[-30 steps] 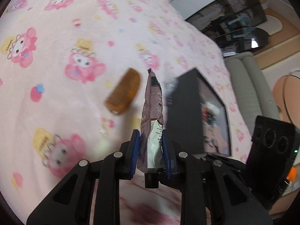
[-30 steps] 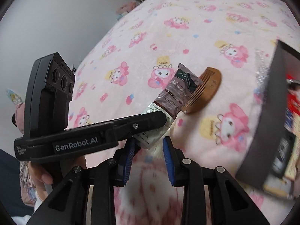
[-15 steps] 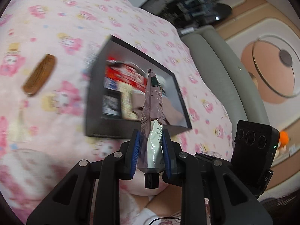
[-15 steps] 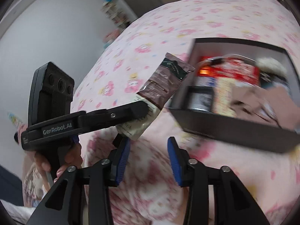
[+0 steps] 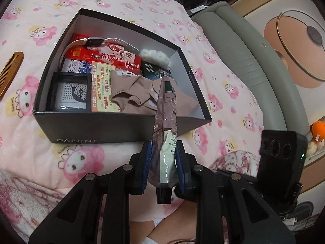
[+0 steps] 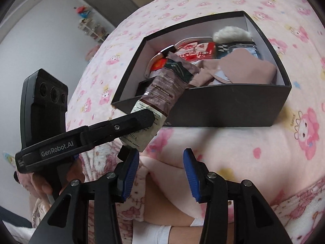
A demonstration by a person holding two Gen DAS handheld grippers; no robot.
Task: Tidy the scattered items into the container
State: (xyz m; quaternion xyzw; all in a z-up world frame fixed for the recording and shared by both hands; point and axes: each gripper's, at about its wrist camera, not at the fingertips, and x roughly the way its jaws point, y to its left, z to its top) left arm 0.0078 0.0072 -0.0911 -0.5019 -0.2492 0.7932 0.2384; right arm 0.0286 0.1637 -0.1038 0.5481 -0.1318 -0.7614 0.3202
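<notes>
The left hand-held gripper (image 5: 161,162) clamps a brown tube (image 5: 165,122) lengthwise, cap toward the camera. The black box (image 5: 97,128) sits ahead, centre frame, tube tip over its near wall. The right hand-held gripper (image 6: 161,172) hangs open, empty.

You are looking at a black box (image 5: 97,128) with "DAPHNE" showing in pale letters along its near wall. Inside it, an orange-and-green packet (image 5: 102,87) is carrying the word "babi" — the Chinese print around it is too small to make out. The left gripper (image 6: 142,120) is showing "GenRobot.AI" on its side. The tube (image 6: 162,99) it is clamping is bearing "SEA" on its cream end — the rest is blurring.
</notes>
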